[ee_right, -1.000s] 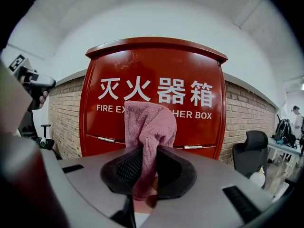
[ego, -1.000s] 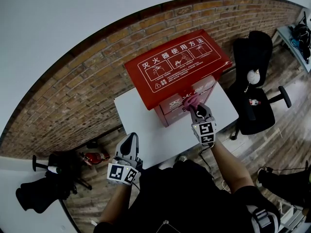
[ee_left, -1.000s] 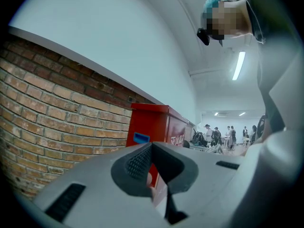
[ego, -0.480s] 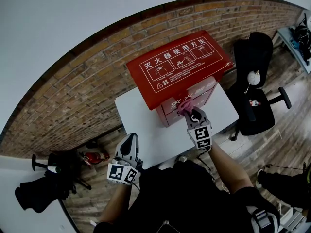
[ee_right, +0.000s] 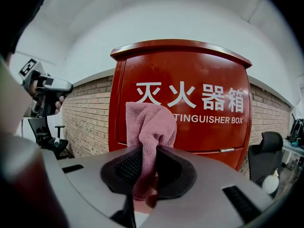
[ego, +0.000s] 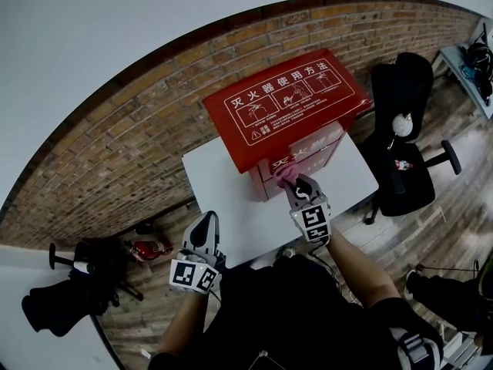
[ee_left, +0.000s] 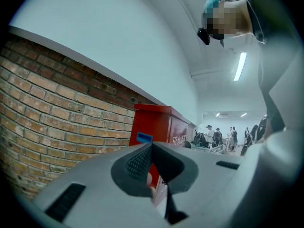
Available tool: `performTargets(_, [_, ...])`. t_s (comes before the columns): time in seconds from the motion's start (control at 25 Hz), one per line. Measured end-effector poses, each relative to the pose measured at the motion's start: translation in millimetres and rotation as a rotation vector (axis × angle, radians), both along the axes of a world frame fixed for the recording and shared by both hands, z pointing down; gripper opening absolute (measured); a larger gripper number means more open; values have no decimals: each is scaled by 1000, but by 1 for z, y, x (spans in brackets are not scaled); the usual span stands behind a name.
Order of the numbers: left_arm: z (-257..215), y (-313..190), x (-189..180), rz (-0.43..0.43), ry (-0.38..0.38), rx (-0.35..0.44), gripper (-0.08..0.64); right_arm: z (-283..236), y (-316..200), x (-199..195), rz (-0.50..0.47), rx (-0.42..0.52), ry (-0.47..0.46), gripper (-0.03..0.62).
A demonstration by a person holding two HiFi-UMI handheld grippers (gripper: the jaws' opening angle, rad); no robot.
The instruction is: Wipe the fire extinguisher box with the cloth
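Note:
The red fire extinguisher box (ego: 285, 106) stands on a white table (ego: 223, 195) against the brick wall, its lid printed with white instruction pictures. My right gripper (ego: 291, 182) is shut on a pink cloth (ego: 286, 173) at the lower left of the box's front face. In the right gripper view the pink cloth (ee_right: 149, 127) sticks up from the jaws in front of the box front (ee_right: 199, 108) with white lettering. My left gripper (ego: 204, 233) hovers near the table's front left edge, jaws together and holding nothing; its own view shows the box (ee_left: 159, 127) ahead.
A black office chair (ego: 404, 137) stands right of the table. Dark bags and a stand (ego: 85, 280) lie on the floor at the left. The brick wall (ego: 115, 153) runs behind the table. People stand far off in the left gripper view.
My right gripper has slid the cloth leftward and slightly down along the box's front face. The left gripper has stayed where it was.

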State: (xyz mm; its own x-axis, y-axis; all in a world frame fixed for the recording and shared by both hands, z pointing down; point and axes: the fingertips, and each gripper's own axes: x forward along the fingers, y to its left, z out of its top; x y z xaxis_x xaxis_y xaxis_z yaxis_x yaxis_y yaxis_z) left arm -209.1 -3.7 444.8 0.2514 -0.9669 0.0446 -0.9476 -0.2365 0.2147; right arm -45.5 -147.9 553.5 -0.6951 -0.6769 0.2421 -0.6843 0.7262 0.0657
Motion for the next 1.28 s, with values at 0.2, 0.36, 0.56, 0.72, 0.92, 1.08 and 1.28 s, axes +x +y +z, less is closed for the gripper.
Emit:
performTargets(0.2, [1,2,-2,-5,4,-2,48,-2,11,-14,-31,-4,-1,69])
performTargets(0.36, [2,4,-4,-10,7,1,48,-3,17,-24,-46,-12,-9,69])
performTargets(0.56, [2,6,-6,-14,8,-2,48,-4,28,-38,-74,-15,-13,69])
performTargets(0.72, [3,8,-7,-17,8,-4,48,-6,34,-46,-87,-20,-22,70])
performTargets(0.92, [3,11,-9,-24,7,-4,48,-9,43,-57,-114,-18,-35,70])
performTargets(1.08, [3,12,-9,-27,7,-6,48,-6,44,-60,-110,-24,-35,69])
performTargets(1.28, [5,15,-11,-34,4,-12,49,6,46,-61,-101,-49,-30,70])
